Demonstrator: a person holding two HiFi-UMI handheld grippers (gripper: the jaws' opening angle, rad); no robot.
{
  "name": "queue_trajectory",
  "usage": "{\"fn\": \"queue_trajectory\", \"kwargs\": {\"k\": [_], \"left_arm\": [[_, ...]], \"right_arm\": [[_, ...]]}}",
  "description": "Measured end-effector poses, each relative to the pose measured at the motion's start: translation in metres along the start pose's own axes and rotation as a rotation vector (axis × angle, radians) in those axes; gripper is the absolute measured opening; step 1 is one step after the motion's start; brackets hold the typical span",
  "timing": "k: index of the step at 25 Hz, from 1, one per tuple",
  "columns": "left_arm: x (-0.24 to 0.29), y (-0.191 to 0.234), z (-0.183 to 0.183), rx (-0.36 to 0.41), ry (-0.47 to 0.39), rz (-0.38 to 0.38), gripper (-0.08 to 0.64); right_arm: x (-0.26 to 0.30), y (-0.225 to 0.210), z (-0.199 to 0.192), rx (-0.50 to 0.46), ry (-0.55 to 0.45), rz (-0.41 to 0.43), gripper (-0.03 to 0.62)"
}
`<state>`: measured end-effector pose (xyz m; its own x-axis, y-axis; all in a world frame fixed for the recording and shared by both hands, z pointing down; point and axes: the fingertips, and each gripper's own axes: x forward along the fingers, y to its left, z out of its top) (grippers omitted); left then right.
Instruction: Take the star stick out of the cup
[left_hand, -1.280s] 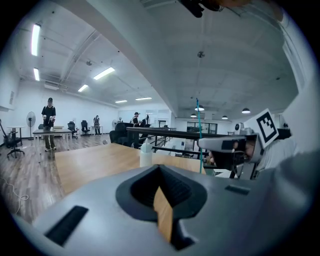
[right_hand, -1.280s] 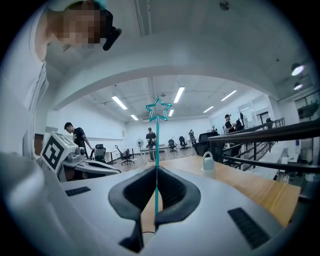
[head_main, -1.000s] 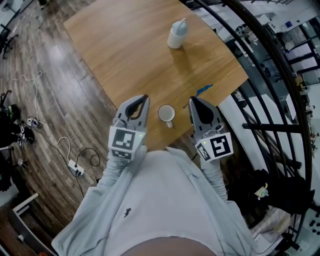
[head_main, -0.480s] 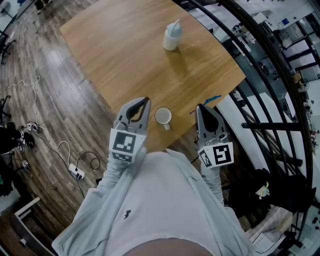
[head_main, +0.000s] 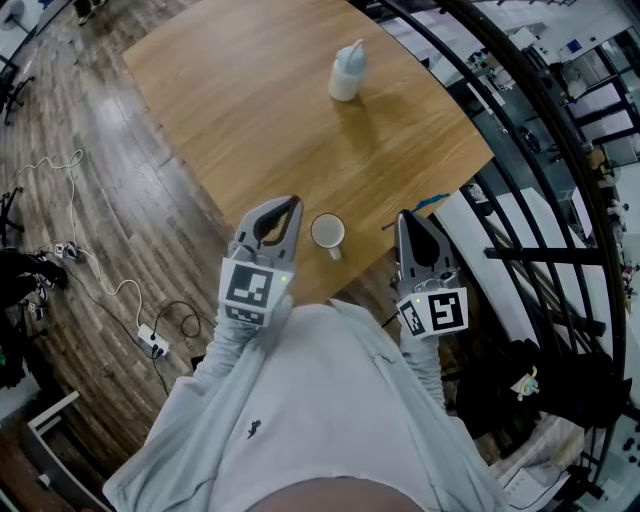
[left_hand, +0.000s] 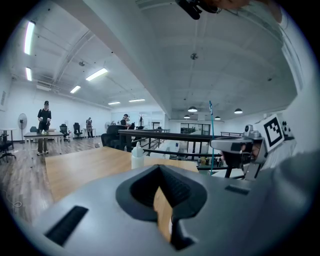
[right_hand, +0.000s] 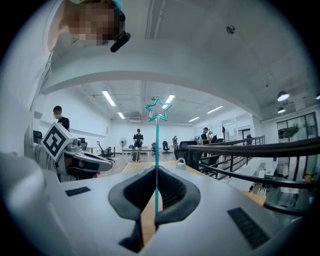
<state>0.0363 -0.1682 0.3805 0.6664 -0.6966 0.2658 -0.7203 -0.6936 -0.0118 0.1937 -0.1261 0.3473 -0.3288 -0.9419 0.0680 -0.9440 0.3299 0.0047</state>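
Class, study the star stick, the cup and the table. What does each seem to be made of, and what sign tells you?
The star stick: thin, teal, star only an outline; likely plastic or coated wire.
The cup: white, smooth, with a handle; probably glazed ceramic.
The table: light brown, grain lines, low sheen; wood or wood-look laminate.

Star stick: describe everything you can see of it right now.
The star stick is a thin teal rod that looks like plastic, topped by an open five-point star outline. The right tool is shut on its lower shaft and holds it upright, out of the white cup. Nothing else touches it.
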Motion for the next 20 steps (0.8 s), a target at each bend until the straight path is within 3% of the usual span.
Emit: {"fn": "queue_trajectory", "kwargs": {"k": [20], "left_arm": [[-0.0047,-0.0010,-0.0061,-0.009,0.005,-0.005,0.020]], "right_arm": [[0.0030,0.0080,-0.0056,0.036,0.003,0.027,0.020]]}}
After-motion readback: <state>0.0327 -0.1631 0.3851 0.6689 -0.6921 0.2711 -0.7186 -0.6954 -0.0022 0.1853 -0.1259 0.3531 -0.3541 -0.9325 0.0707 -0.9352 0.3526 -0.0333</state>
